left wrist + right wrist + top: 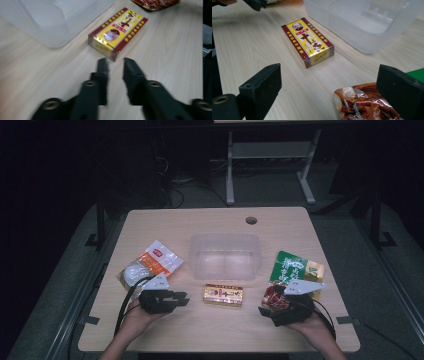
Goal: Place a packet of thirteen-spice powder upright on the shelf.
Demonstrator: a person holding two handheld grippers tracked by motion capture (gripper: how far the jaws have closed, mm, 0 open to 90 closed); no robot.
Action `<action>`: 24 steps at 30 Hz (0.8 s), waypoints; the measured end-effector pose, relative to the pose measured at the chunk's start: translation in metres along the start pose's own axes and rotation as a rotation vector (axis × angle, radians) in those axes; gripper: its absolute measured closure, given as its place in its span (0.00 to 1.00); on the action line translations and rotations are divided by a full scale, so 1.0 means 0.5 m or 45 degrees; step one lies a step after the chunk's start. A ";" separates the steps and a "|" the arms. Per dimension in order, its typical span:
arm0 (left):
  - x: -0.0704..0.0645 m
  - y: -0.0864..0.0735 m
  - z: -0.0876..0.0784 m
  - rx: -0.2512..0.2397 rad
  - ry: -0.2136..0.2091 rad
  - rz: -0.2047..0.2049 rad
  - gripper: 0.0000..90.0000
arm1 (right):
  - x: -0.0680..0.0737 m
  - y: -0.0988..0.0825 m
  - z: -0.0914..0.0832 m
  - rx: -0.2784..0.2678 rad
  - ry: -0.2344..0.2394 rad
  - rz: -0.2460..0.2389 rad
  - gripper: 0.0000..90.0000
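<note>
The left claw is sitting at the lower left of the high view, jaws a narrow gap apart and holding nothing, and is pointing at the box, which is lying flat on the bench at lower centre, just in front of the tub. In the left gripper view the box is lying just past the jaw tips, near but apart. This looks like the approach to a pick; the jaws are probably needing to widen before closing across the box.

The right claw, lower right, is standing wide apart over the near end of the green-and-brown pouch, not clamped on it. The orange-and-white packet is lying mid left. The tub, empty, is standing right behind the box, leaving little room beyond it.
</note>
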State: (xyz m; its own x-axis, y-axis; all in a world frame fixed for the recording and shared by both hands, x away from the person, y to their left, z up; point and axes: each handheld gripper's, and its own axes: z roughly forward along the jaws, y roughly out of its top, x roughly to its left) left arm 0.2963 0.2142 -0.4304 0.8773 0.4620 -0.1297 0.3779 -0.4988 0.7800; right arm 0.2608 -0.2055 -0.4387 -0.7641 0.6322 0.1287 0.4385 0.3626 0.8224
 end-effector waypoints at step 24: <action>0.026 0.111 0.153 0.041 0.004 0.195 1.00 | -0.003 -0.005 0.003 0.015 0.007 0.005 0.07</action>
State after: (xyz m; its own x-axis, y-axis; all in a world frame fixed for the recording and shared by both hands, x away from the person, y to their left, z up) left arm 0.3515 0.1365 -0.4356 0.9246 0.3809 -0.0089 0.2492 -0.5868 0.7704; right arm 0.2618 -0.2064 -0.4416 -0.7649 0.6297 0.1354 0.4472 0.3679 0.8153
